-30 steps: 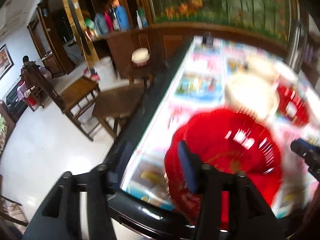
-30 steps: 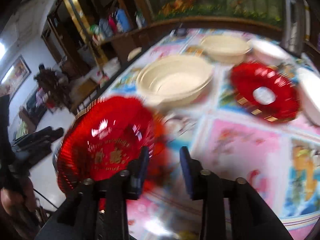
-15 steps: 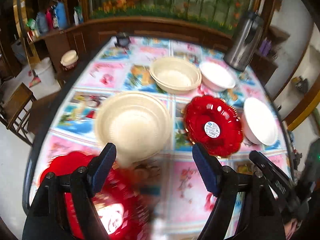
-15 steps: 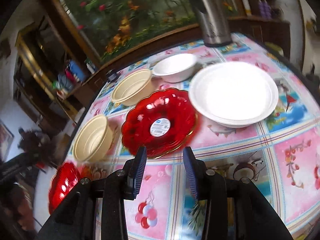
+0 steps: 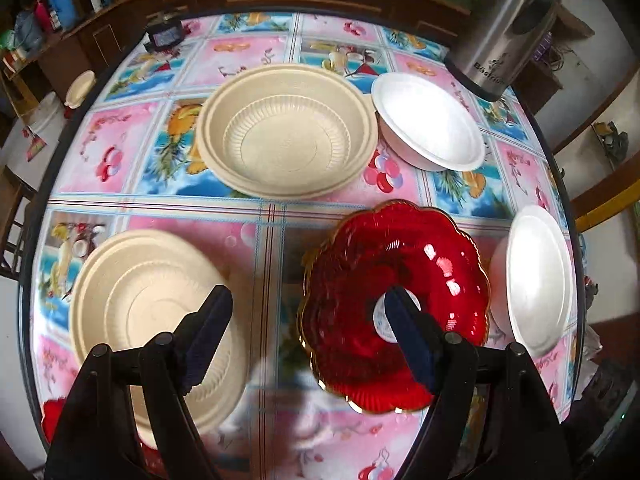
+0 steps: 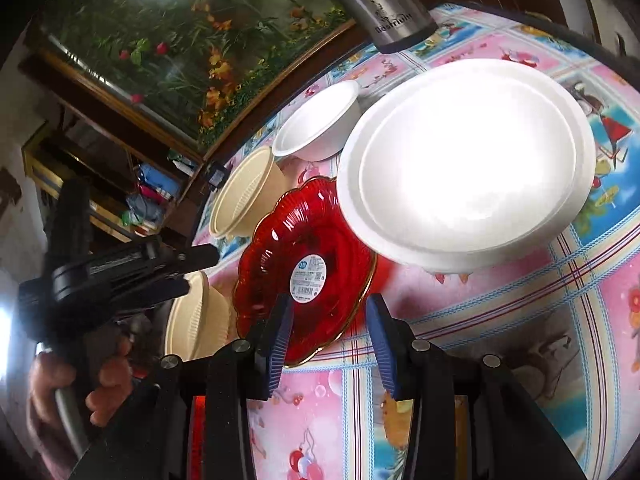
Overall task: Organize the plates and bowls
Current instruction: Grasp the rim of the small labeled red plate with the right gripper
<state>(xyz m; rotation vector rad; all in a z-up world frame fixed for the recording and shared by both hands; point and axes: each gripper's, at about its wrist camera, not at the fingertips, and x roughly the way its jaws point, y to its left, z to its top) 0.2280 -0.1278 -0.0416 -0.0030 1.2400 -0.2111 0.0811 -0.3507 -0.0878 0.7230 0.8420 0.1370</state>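
Across a round bench (image 5: pixel 256 60) covered in a bright pink-and-blue cartoon cloth, plates and bowls lay spread out singly, none yet nested, so sorting seemed barely under way. A large white plate (image 6: pixel 468 160) sat at the right edge, its rim overlapping the red scalloped plate (image 5: pixel 396 304). Two cream bowls (image 5: pixel 288 132) stood apart, one far and one near the left edge, likely awaiting stacking with each other. A smaller white bowl (image 5: pixel 430 126) sat beside a steel flask (image 5: pixel 504 32) at the back.

The left gripper (image 5: pixel 308 340) hung steeply over the bench, jaws spread wide and empty, one finger above the near cream bowl (image 5: pixel 144 304), the other above the red plate. The right gripper (image 6: pixel 328 340) stood part open with nothing pinched, its fingers straddling the near rim of the red plate, probably lined up to lift it by that edge.

A second earlier the left gripper was out past the bench edge beside another red plate, a sliver (image 5: pixel 54 416) of which showed at the lower left. Since then both grippers had swung in over the middle, and the left gripper's jaws had opened wider.
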